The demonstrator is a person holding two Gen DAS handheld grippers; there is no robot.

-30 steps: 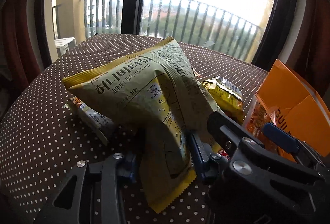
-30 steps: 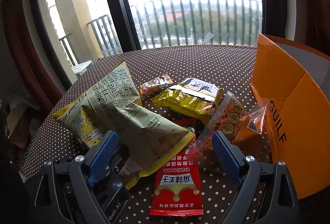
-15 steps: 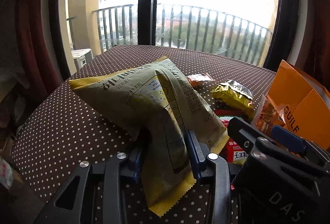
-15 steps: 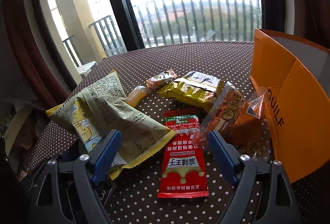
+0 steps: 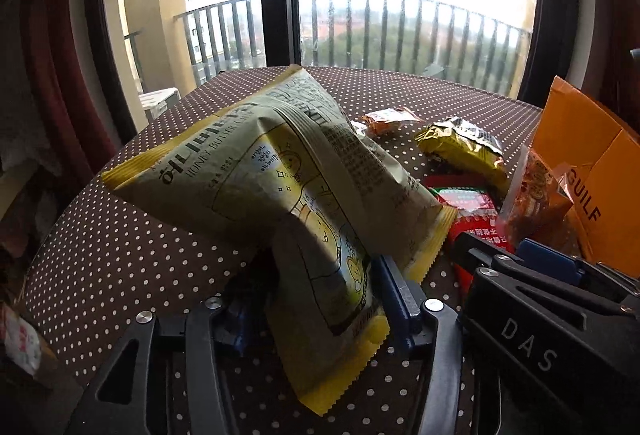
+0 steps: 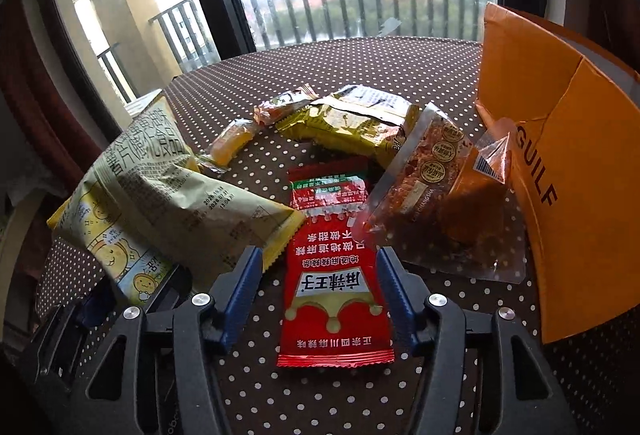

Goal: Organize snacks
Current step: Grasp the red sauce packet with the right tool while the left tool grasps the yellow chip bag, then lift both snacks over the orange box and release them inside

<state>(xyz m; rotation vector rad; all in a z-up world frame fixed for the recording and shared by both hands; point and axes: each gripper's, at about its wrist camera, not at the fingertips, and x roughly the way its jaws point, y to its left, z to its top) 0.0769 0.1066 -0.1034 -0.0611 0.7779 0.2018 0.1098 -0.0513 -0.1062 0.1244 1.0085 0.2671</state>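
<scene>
The left tool (image 5: 316, 299) is standing around the lower corner of a big yellow chip bag (image 5: 280, 171), printed "HONEY BUTTER CHIP" under large Korean lettering, with cartoon faces lower down; its jaws have just been opening, the bag's corner is still between them, and the blue pad on the right side is lying against the foil, though whether both pads are pressing cannot be told. The bag is rising tilted from the polka-dot desk (image 5: 120, 259), near its left edge. The right tool (image 6: 320, 287) is pointing down over a red sachet (image 6: 332, 299) covered in white Chinese characters, lying flat toward the near edge; its jaws have just been closing and are flanking the sachet, blue pads (image 6: 244, 283) just beside its long sides, with a sliver of desk showing on the left side. Beside the sachet, a clear pouch of reddish snacks (image 6: 436, 203) with round gold stickers is leaning against an orange box (image 6: 572, 171) marked "GUILF" at the right edge. Farther back, a gold wrapper (image 6: 352, 123), a small orange-brown packet (image 6: 280, 105) and a small yellow-orange packet (image 6: 232, 141) are lying toward the middle of the desk.
</scene>
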